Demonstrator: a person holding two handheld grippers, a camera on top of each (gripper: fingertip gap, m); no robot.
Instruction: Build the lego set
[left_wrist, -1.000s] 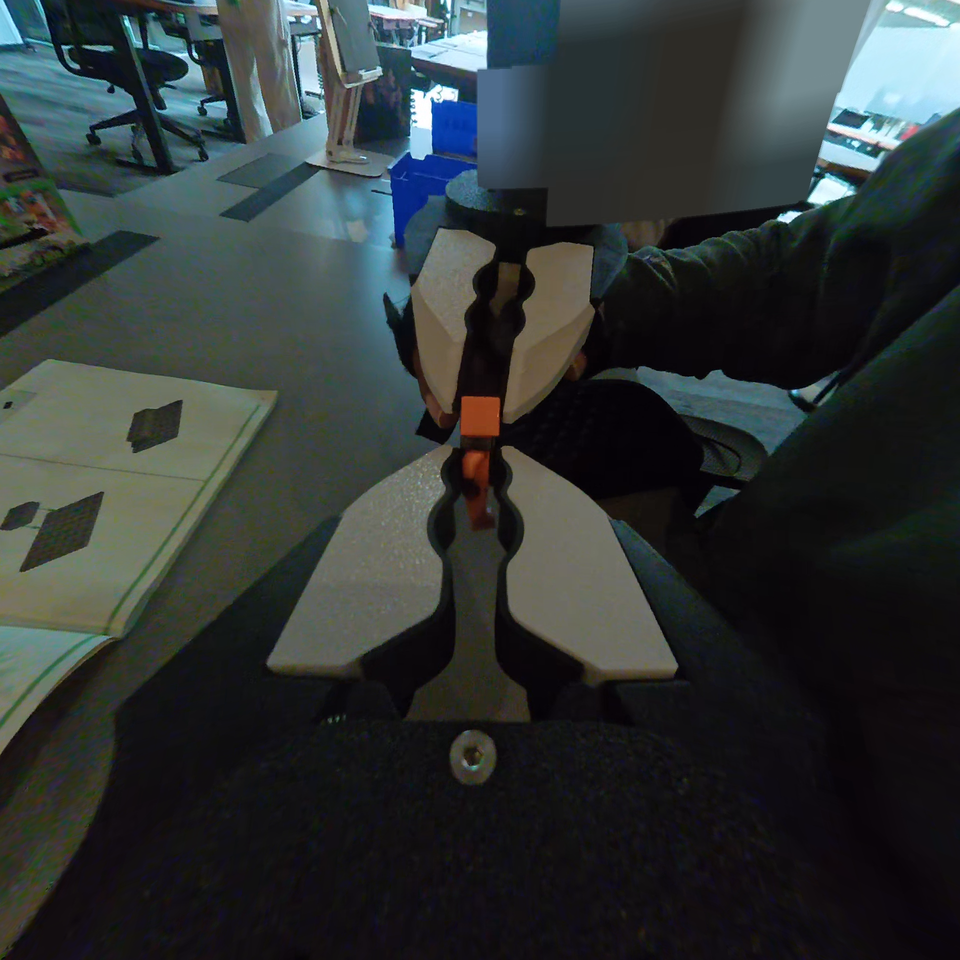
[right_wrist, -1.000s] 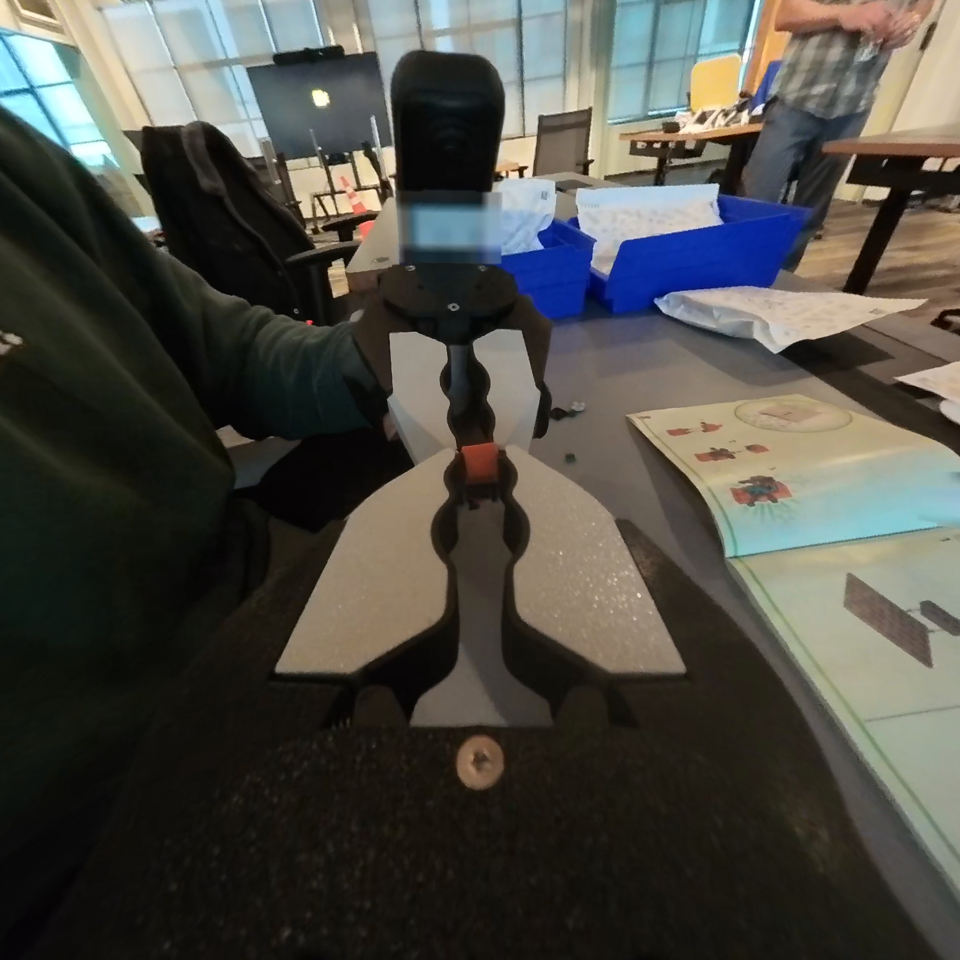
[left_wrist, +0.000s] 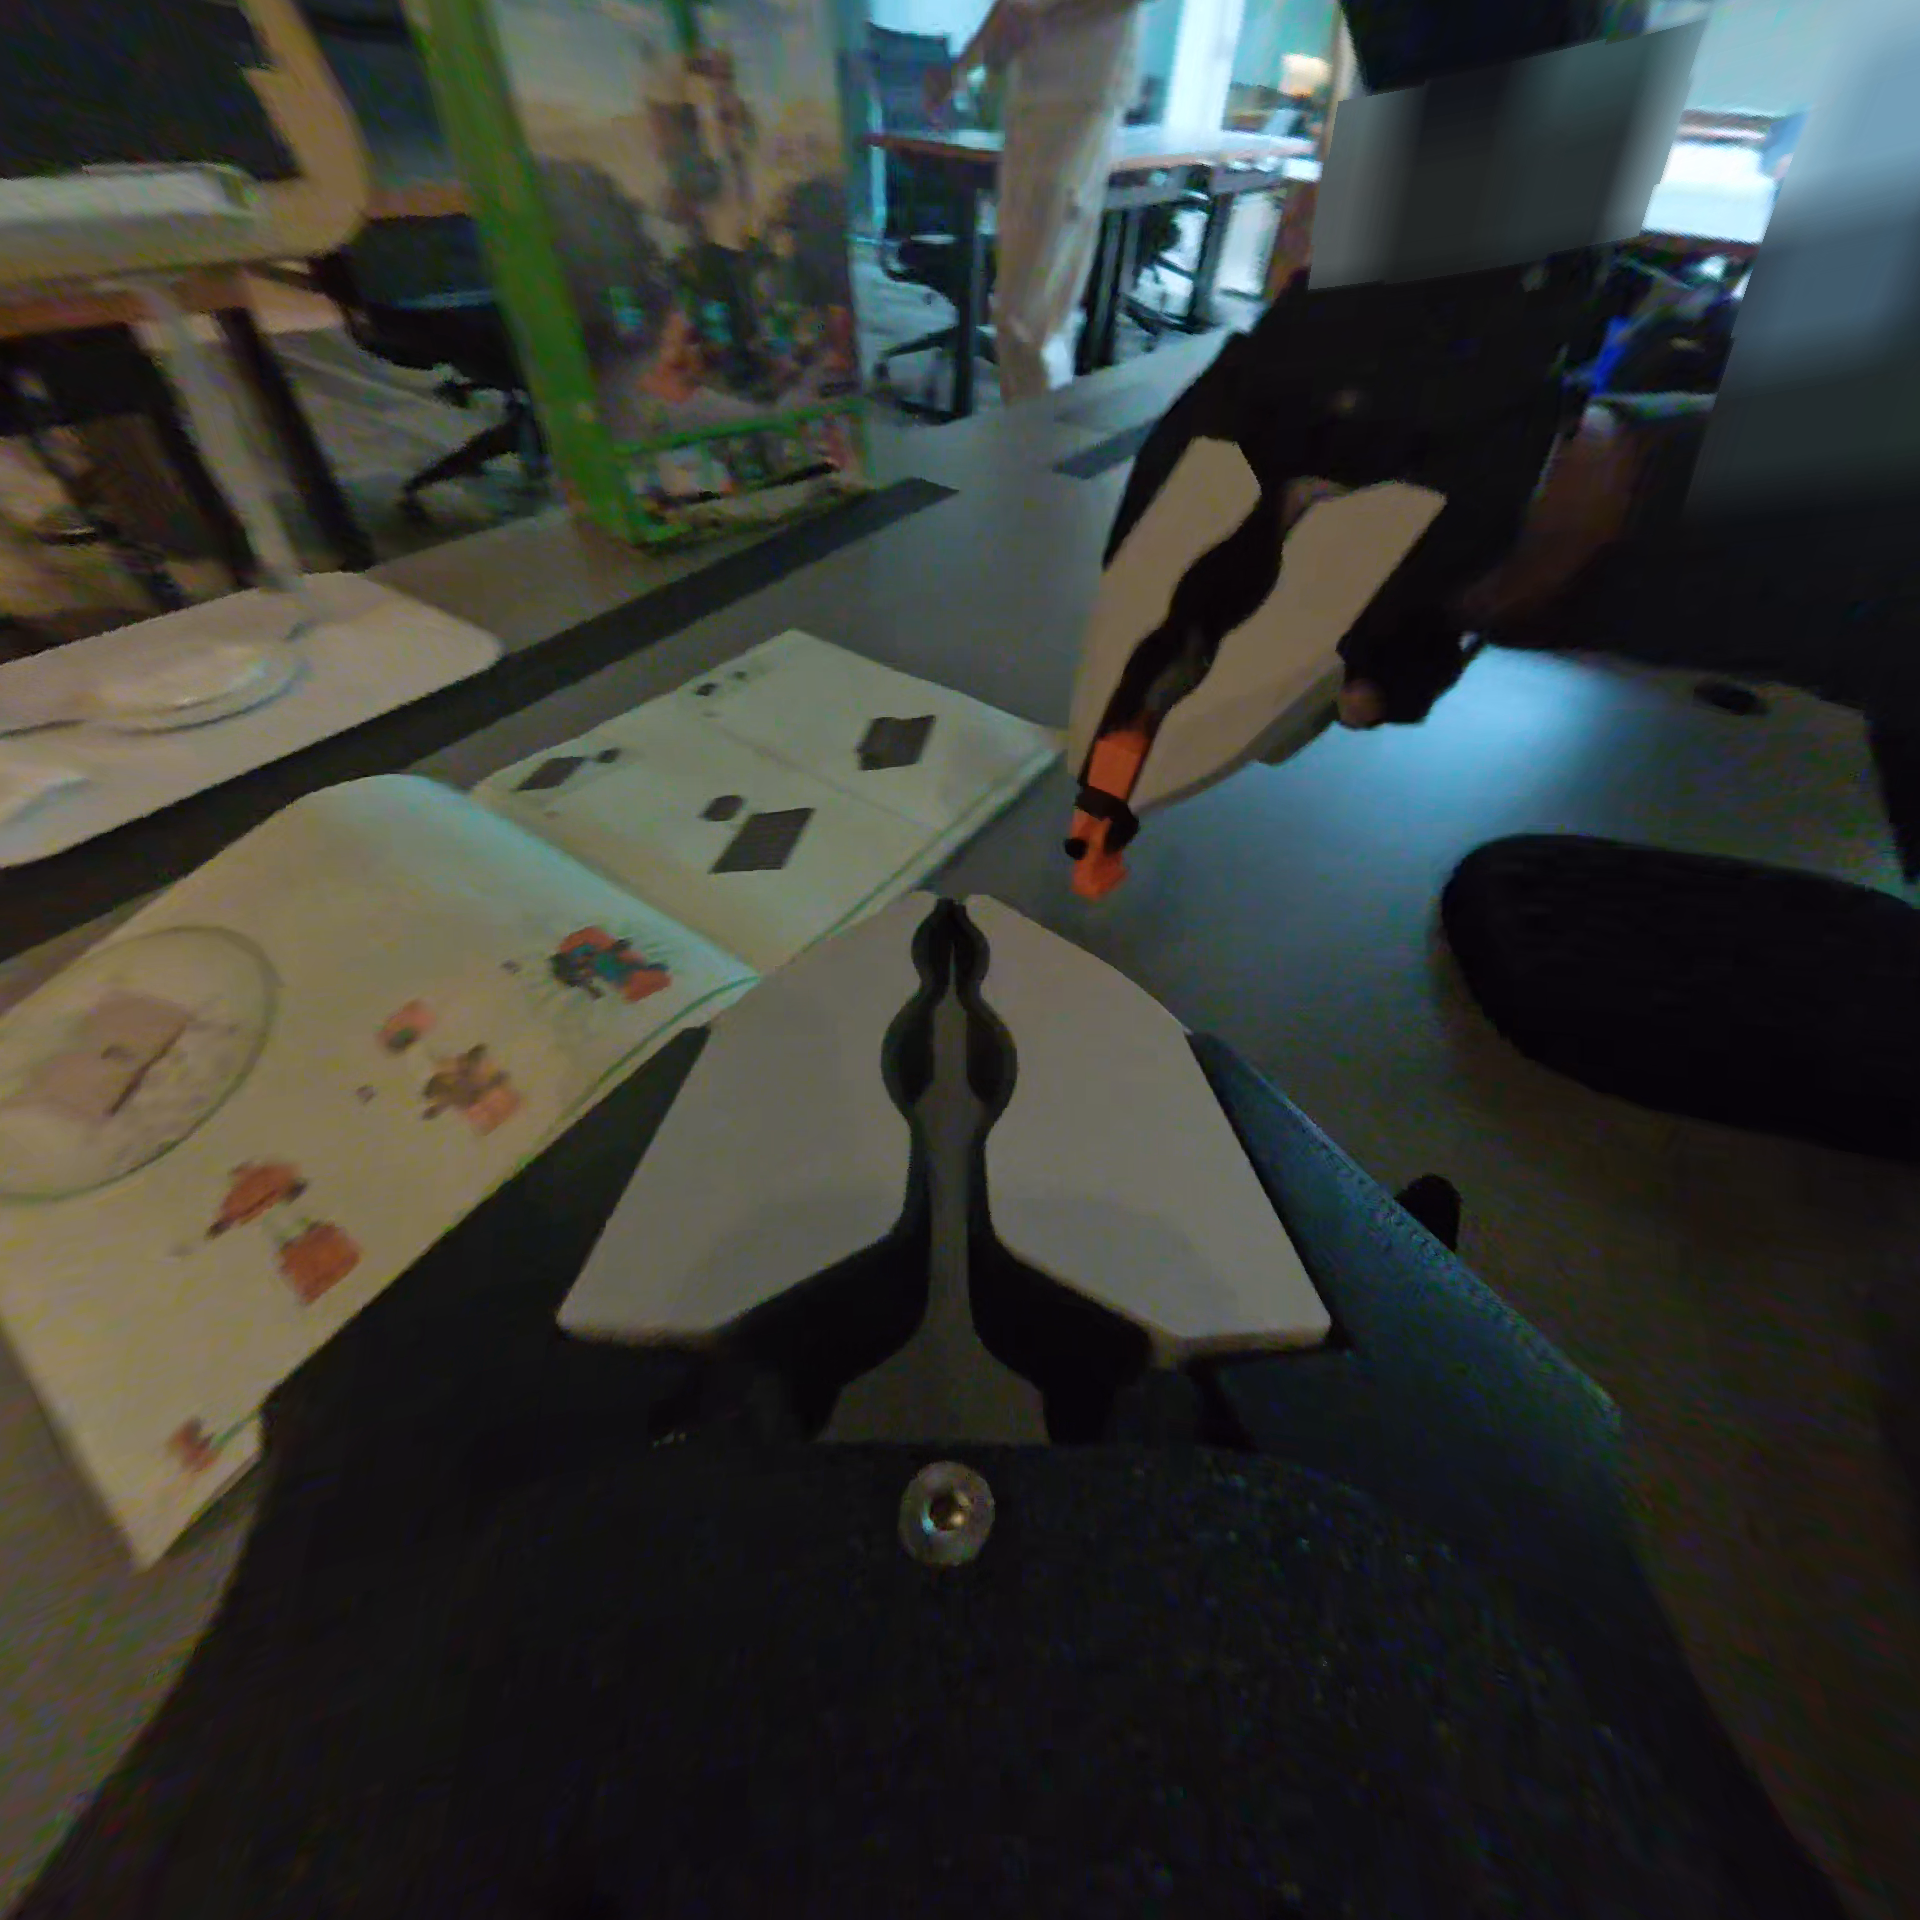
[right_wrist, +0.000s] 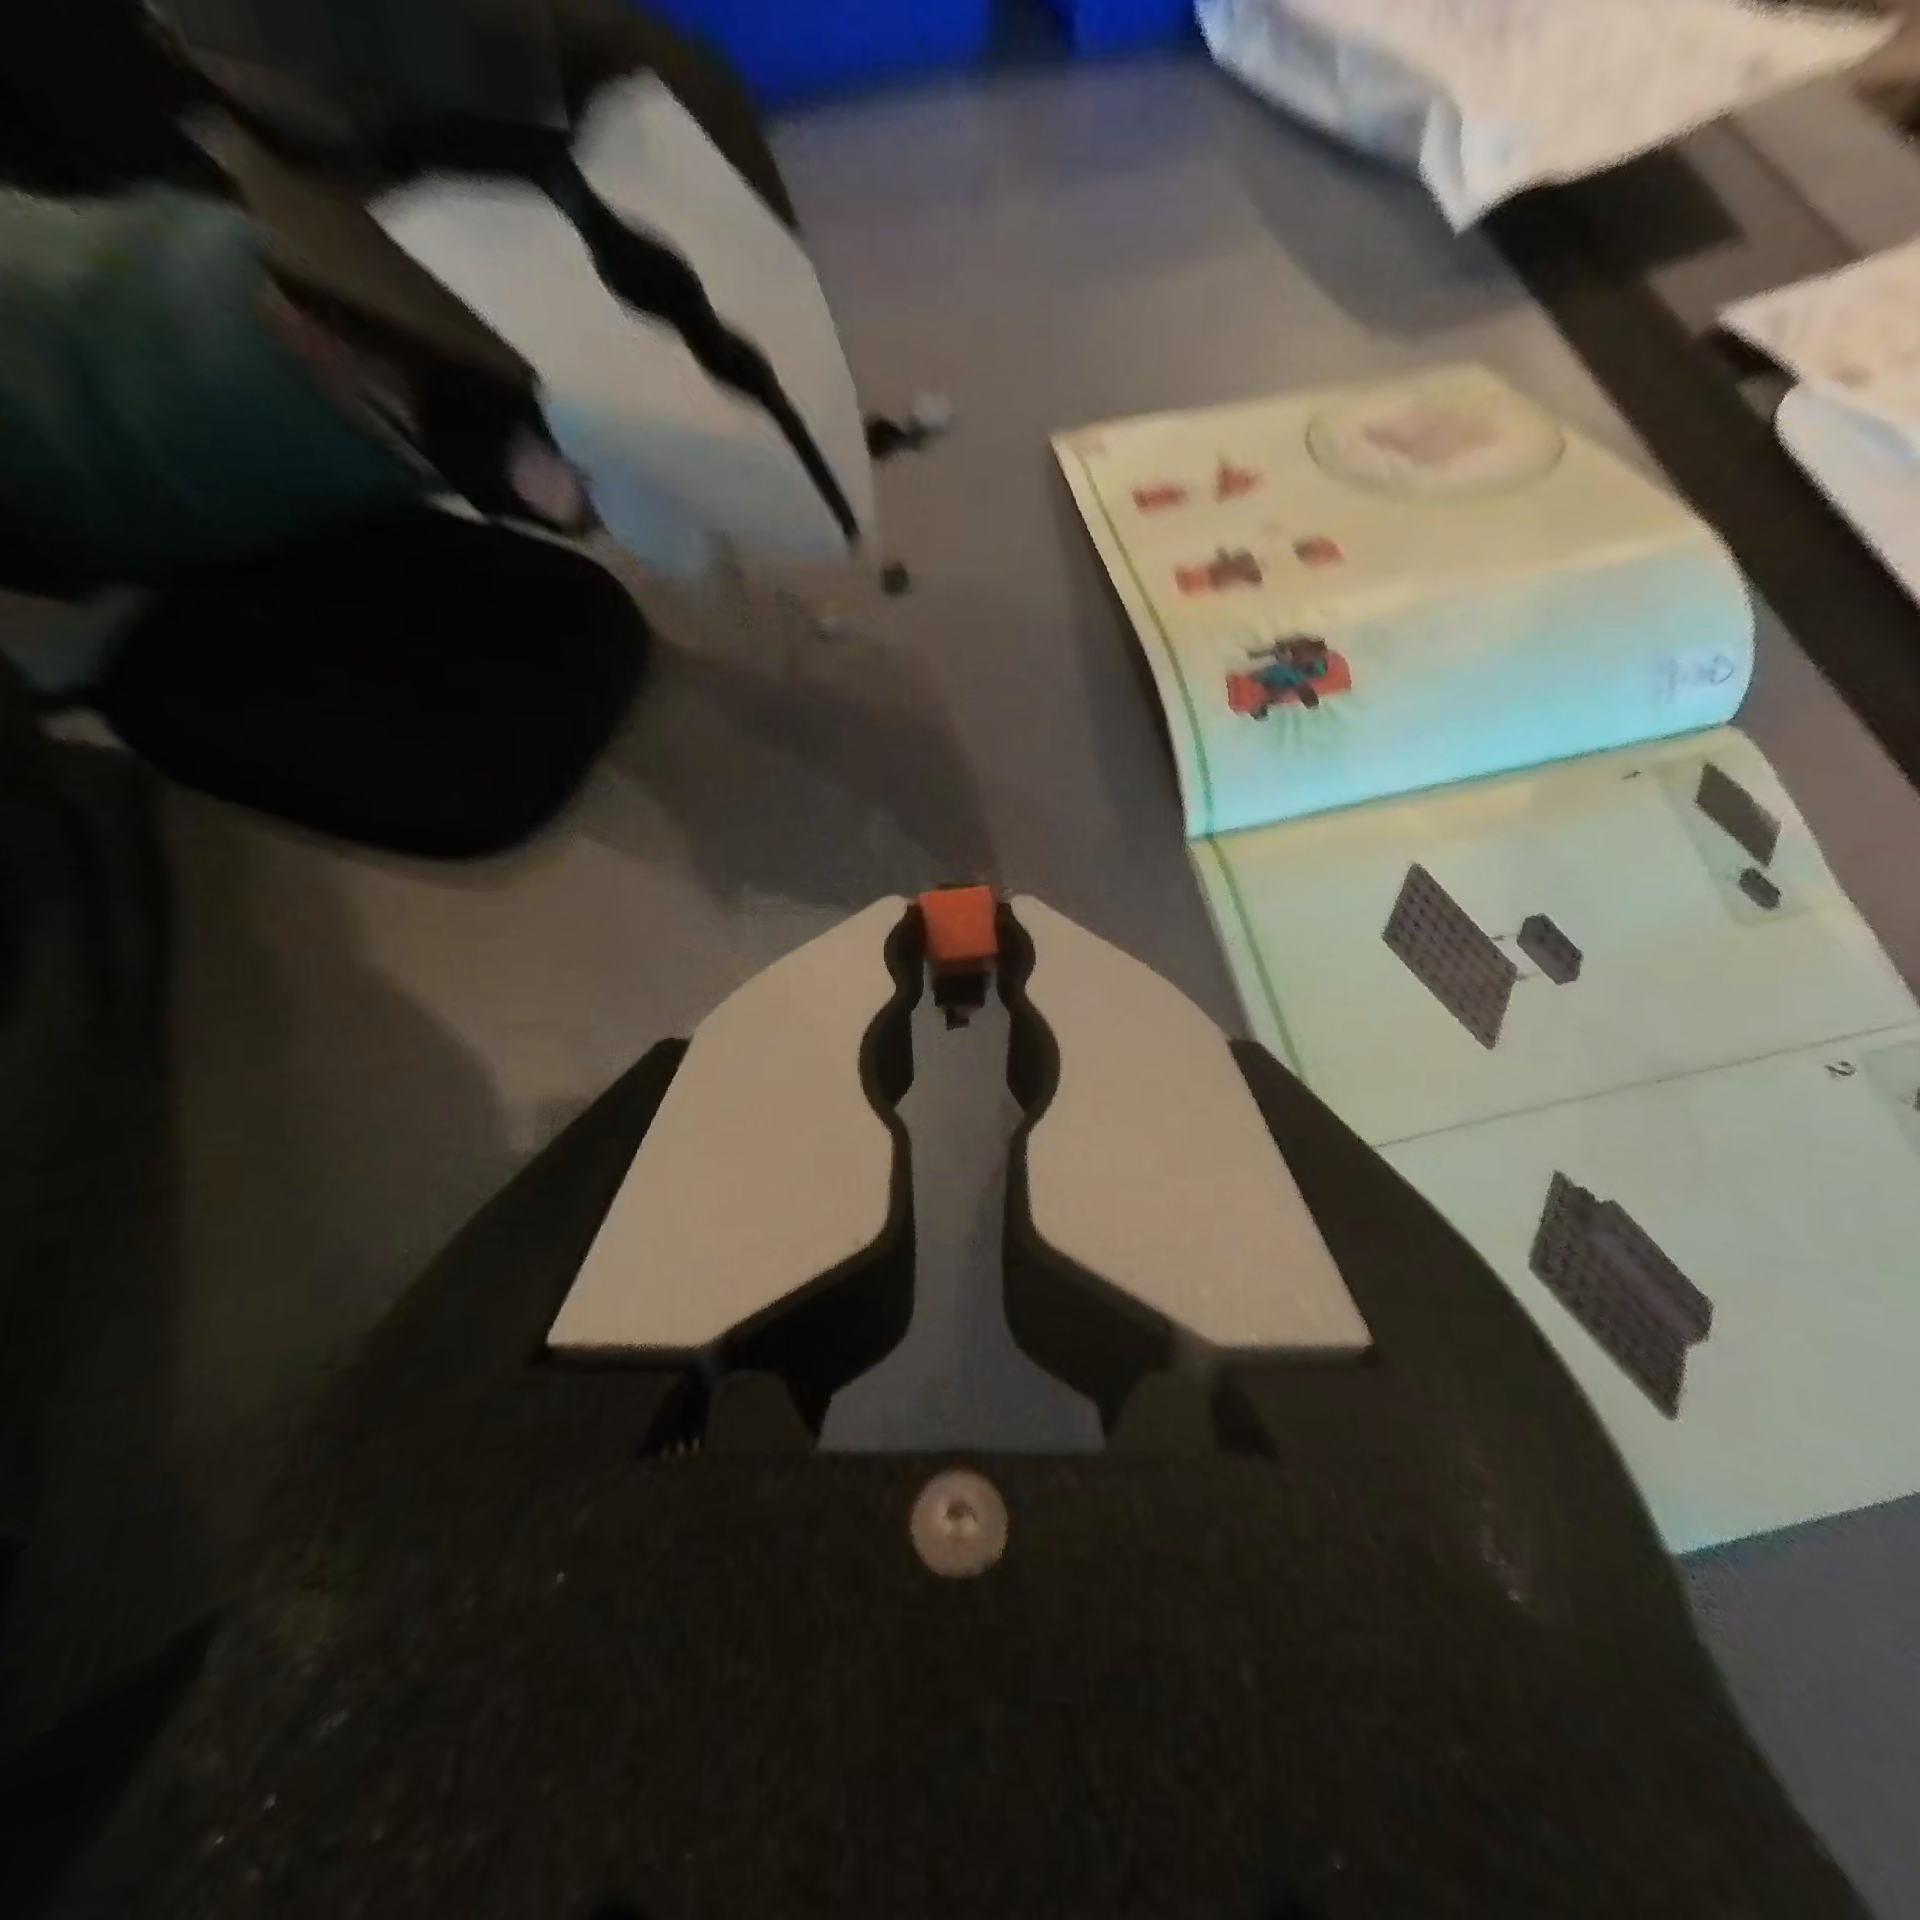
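Gripping the small orange lego piece (right_wrist: 958, 925) at its very tips, the right gripper (right_wrist: 956, 920) hung above the grey tabletop (left_wrist: 1299, 1039), fingers closed on the brick with a dark bit tucked just behind it. From the left wrist view that same piece (left_wrist: 1103, 821) sat at about one o'clock from the left gripper (left_wrist: 951, 914), near but clearly apart, its long axis running down and slightly toward seven o'clock, orange end lowest. The left gripper was pinched shut with nothing between its fingers.

So the relation to watch was this: the piece pointed tip-down at bare tabletop, with the empty left gripper just beside it at the seven o'clock side. Judging by that, the right one was plainly the nearer for any set-down or mating move.

Around them, the open instruction booklet (left_wrist: 727, 790) lay at ten o'clock from the left gripper, its edge close to the hanging piece. A few tiny loose lego bits (right_wrist: 904, 426) lay scattered at twelve o'clock in the right wrist view, blurred. A dark rounded object (left_wrist: 1683, 987) rested at three o'clock, well clear. The green set box (left_wrist: 665, 260) stood upright far back. Nothing blocked the drop straight down, though the booklet's corner looked like the likeliest snag.
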